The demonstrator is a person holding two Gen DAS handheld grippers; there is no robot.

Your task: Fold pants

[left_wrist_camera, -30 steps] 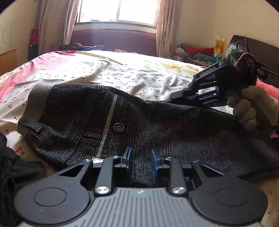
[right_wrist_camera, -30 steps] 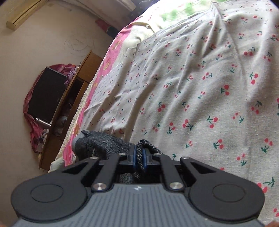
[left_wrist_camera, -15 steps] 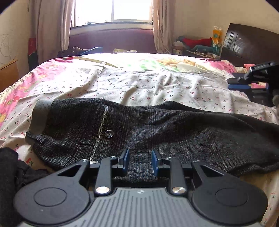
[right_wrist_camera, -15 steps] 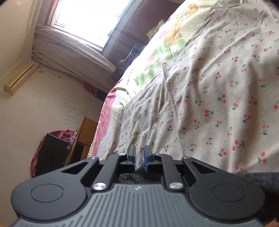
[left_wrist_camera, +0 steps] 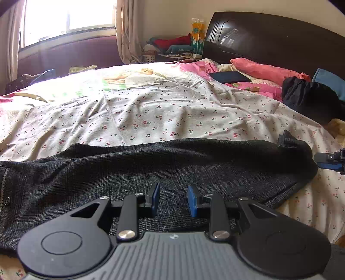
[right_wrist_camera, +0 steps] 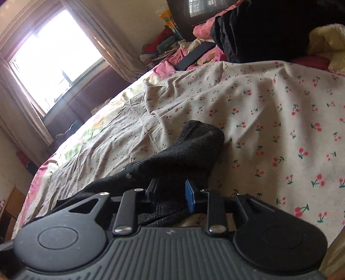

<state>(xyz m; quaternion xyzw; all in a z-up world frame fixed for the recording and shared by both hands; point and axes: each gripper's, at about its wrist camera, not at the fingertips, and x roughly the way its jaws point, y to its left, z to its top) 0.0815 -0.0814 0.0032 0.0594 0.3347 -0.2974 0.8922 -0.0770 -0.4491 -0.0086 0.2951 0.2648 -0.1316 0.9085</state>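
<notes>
Currently left tongs (left_wrist_camera: 173, 201) released above pants (left_wrist_camera: 151, 168); right tongs (right_wrist_camera: 171, 193) released, straddling hem; only left view shows button (left_wrist_camera: 7, 201).

no readable text, labels or numbers anywhere

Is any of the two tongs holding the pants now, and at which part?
Nothing is held. The left tongs are open over the middle of the pants. The right tongs are open at the leg end, not closed on it.

Home bedroom: bed with cherry-print sheet (left_wrist_camera: 172, 107), dark headboard (left_wrist_camera: 269, 38), curtained window (left_wrist_camera: 69, 19).
</notes>
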